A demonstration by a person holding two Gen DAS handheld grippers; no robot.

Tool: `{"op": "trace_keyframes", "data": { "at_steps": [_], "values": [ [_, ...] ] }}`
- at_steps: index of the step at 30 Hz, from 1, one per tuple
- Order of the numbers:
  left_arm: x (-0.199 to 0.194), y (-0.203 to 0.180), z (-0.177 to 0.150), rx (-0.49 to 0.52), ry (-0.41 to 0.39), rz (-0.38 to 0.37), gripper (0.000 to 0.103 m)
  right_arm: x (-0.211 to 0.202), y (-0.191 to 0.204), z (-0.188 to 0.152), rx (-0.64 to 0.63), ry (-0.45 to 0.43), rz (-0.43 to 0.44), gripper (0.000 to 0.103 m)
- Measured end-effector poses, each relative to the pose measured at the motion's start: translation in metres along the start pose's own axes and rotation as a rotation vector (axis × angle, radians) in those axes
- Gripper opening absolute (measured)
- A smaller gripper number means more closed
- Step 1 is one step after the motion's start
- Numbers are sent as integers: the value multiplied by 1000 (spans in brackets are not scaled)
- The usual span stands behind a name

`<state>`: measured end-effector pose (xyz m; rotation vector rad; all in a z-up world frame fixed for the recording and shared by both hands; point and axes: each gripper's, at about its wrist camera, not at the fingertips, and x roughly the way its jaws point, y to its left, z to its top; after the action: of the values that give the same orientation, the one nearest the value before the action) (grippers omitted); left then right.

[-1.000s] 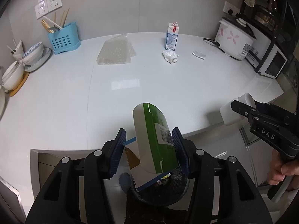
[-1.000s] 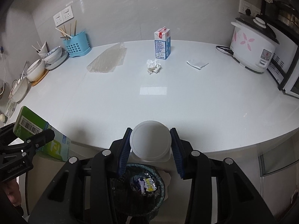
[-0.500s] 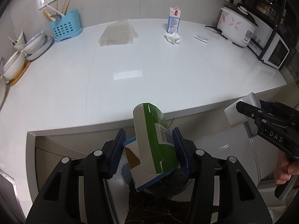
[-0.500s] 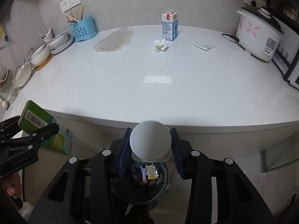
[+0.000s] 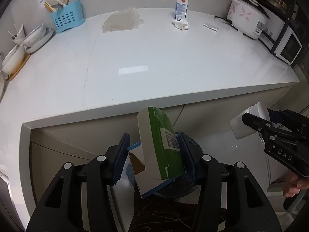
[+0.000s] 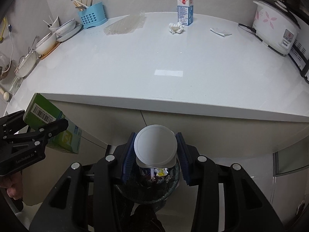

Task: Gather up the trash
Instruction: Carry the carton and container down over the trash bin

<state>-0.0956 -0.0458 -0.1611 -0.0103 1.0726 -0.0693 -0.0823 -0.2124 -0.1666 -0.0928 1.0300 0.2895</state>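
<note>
My left gripper [image 5: 153, 152] is shut on a green and white carton [image 5: 160, 147], held tilted below the counter edge; the same carton [image 6: 52, 123] shows at the left of the right wrist view. My right gripper [image 6: 155, 152] is shut on a white round-lidded bottle [image 6: 155, 147], which also appears as the white bottle [image 5: 249, 119] at the right of the left wrist view. Under both grippers stands a dark trash bin [image 6: 152, 185] holding several wrappers. On the white counter [image 5: 154, 58] lie a crumpled tissue [image 5: 181, 23], a bubble-wrap sheet [image 5: 121, 20], a small wrapper [image 5: 210, 26] and a standing milk carton [image 5: 181, 7].
A blue utensil holder [image 5: 66, 18] and stacked bowls [image 5: 29, 40] sit at the counter's left. A rice cooker [image 5: 249, 22] and an oven [image 5: 287, 46] stand at the right. Cabinet fronts [image 6: 173, 127] drop below the counter edge. A hand [image 5: 295, 185] grips the right tool.
Both grippers have sunk below the counter edge with the carton and the bottle still held. The counter has shifted up in both views and the bin has come closer.
</note>
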Motion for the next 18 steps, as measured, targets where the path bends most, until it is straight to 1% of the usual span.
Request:
{"op": "trace_keyframes", "data": {
  "at_steps": [9,18],
  "values": [
    [16,4,-14,-13,25,7,51,26,9,-18,-27,54,10,39],
    [51,17,-34,-43,52,4,51,63,13,-37,-26,112,19,39]
  ]
}}
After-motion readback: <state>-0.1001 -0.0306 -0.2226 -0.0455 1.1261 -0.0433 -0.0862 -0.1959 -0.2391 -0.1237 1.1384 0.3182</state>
